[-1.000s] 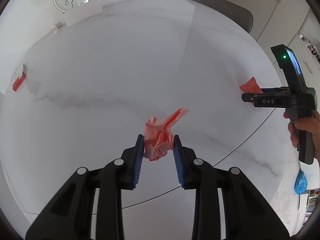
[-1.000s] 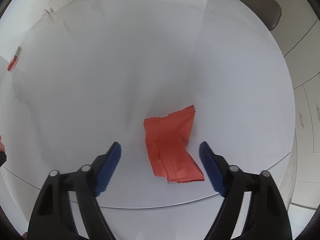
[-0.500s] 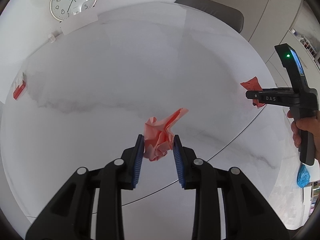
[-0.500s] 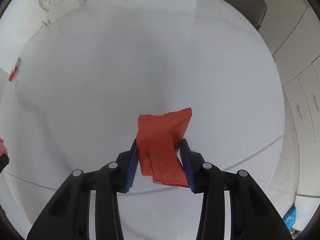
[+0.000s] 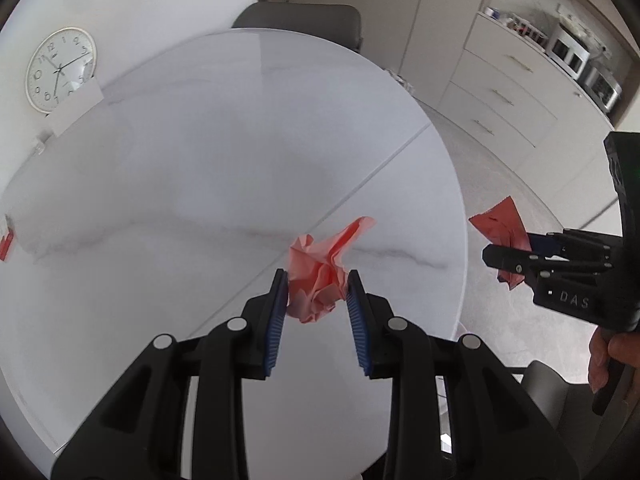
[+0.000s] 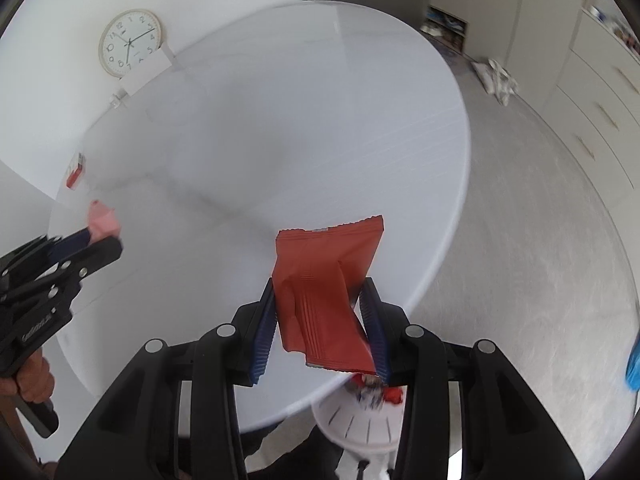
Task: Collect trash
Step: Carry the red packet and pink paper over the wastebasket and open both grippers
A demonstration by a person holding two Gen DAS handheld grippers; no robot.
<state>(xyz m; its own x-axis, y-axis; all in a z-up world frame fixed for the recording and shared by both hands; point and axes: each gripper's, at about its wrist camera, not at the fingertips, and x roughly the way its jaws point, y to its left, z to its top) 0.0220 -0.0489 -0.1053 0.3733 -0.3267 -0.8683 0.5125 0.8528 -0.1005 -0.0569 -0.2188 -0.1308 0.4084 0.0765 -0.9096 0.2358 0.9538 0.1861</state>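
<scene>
L hand-held gripper: blue ribbed pads pinching a crumpled pink paper ball, held up over the worktop, not touching it.
R hand-held gripper: pads pressed onto a red snack wrapper at its lower half; top edge sticks up free, bottom corner hangs past the pads, near the worktop edge.
Paper ball handling: prob. v. light, soft, squashes under the pads; loose flap at upper right. Best grip = the dense wad, as now.
Wrapper handling: thin foil/plastic film, likely slick & floppy, crinkled w/ a pleated seam, serrated top. Judged empty or near so. Grip across the flat middle; could slide if the pinch eases.
Worktop: round, white, faint grey marble veining, smooth, one straight seam across.
Below edge: white slotted bin w/ red scraps inside, under the R hand-held gripper; likely drop spot.
Further out: wall clock, grey chair, white drawers, small red item at far worktop rim.
</scene>
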